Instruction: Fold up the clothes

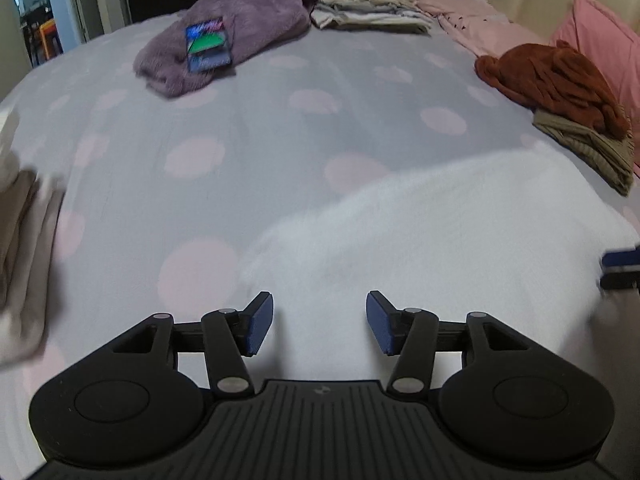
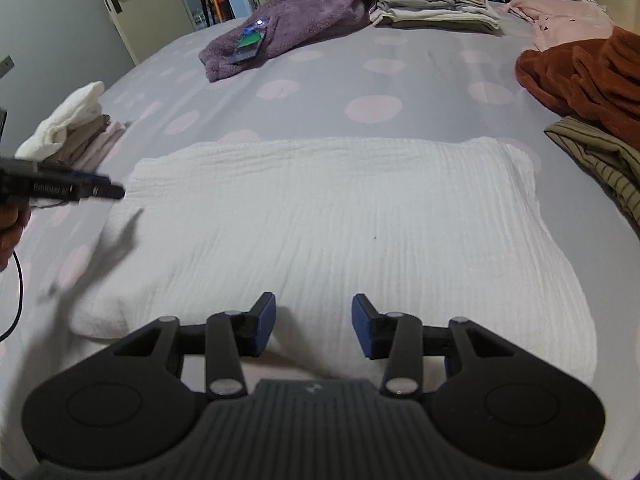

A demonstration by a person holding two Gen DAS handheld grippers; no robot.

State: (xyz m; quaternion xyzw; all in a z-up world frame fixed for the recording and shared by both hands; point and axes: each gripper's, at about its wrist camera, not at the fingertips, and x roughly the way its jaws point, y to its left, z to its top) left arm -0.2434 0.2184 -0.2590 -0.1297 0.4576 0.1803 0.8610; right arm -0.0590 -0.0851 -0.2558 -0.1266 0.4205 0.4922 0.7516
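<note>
Left claw (image 1: pixel 320 322), right claw (image 2: pixel 314 325): jaws apart, empty.

A crinkled white cotton cloth (image 2: pixel 340 216) lies on the smooth, matt dotted bedsheet (image 2: pixel 320 92). Toward the far edge sits a fluffy purple fleece (image 2: pixel 312 16); the grippers' pads (image 2: pixel 266 320) are matt blue rubber.

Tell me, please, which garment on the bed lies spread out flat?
The white crinkled cloth, directly ahead of the right gripper; the others are stacked or heaped.

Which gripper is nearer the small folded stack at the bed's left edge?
Left. The left gripper hovers right beside the small folded stack; the right gripper sits over the near edge of the white cloth, farther away.
</note>
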